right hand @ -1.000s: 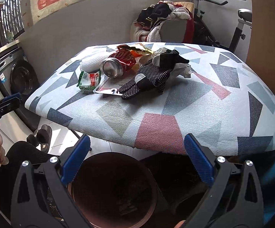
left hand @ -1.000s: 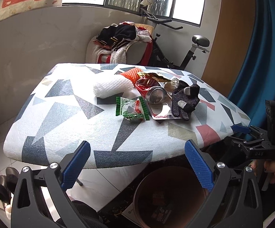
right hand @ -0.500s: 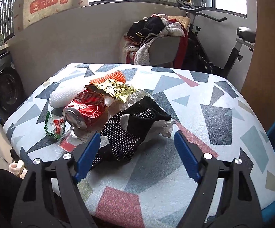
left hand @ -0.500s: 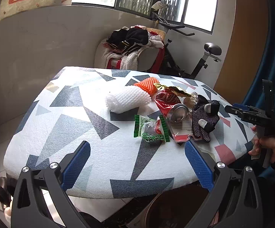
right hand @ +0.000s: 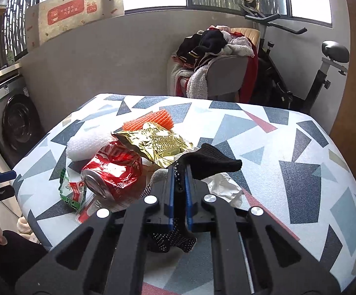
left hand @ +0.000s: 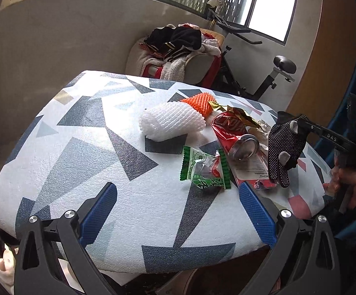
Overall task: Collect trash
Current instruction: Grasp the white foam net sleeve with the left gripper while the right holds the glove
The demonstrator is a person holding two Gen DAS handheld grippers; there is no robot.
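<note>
A pile of trash lies on the patterned table (left hand: pixel 84 162): a white foam net (left hand: pixel 171 121), an orange foam net (left hand: pixel 199 102), a crushed red can (left hand: pixel 237 135), a green wrapper (left hand: pixel 203 168), a gold wrapper (right hand: pixel 157 142) and a crumpled white paper (right hand: pixel 223 186). My right gripper (right hand: pixel 179 174) is shut on a black dotted glove (right hand: pixel 210 161), which hangs lifted in the left wrist view (left hand: pixel 283 147). My left gripper (left hand: pixel 178 211) is open and empty over the table's near edge, short of the green wrapper.
A brown bin's rim (left hand: pixel 195 282) shows under the table's near edge. A chair heaped with clothes (left hand: pixel 178 51) and an exercise bike (left hand: pixel 264 73) stand behind the table. A washing machine (right hand: pixel 10 120) stands at the left.
My right gripper moved in over the table and shut on the black glove, lifting it. My left gripper rose and moved forward toward the table.
</note>
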